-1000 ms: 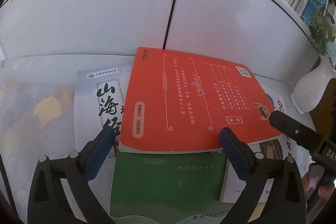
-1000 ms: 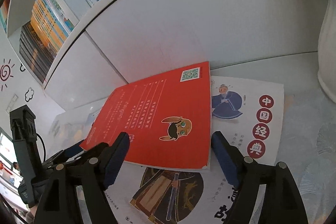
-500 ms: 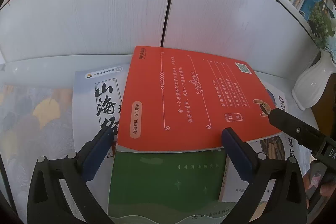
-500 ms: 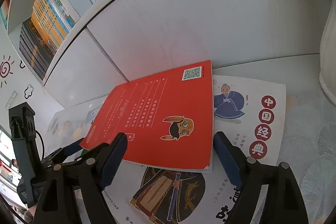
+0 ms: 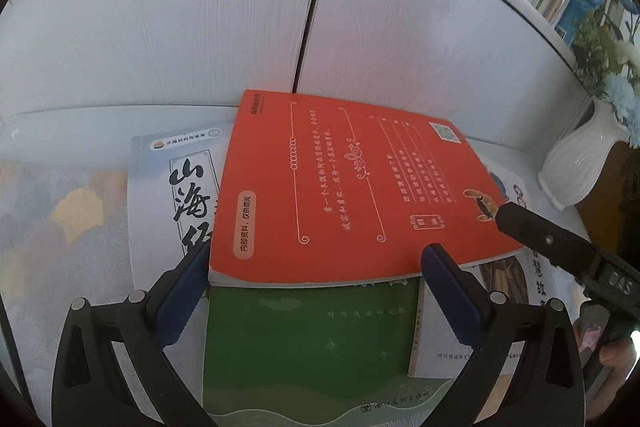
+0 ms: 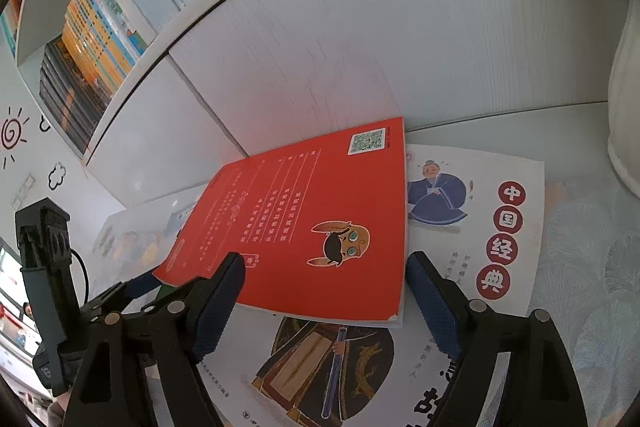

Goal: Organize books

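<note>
So the red book [image 5: 344,187] is lying flat, back cover up, on top of a messy spread of other books on the table [image 5: 60,227], right up against the white cabinet doors [image 5: 200,27].

Left gripper [image 5: 316,283] is spread wide, fingers on either side of the red book's near edge. The left pad [image 5: 180,295] sits just beside the near-left corner, and the right pad [image 5: 452,291] overlaps the near edge a bit further along. Whether either pad actually touches the cover, I can't tell. Under that edge there's a green book [image 5: 312,343], and off to the left a pale book with big black calligraphy [image 5: 176,195] pokes out from under the red one.

Right gripper [image 6: 324,299] is also wide open. From its camera, the red book's near-right corner [image 6: 394,315] sits between the two fingers, closer to the right finger [image 6: 432,303]. The left finger [image 6: 216,299] overlaps the book's near edge. The book isn't squeezed by either one.

Beneath it on this side is a white illustrated book [image 6: 480,227] with red circle characters and a cartoon figure in blue robes. White vase [image 5: 580,163] stands off to the right, and packed bookshelves [image 6: 120,27] run above the cabinets.
</note>
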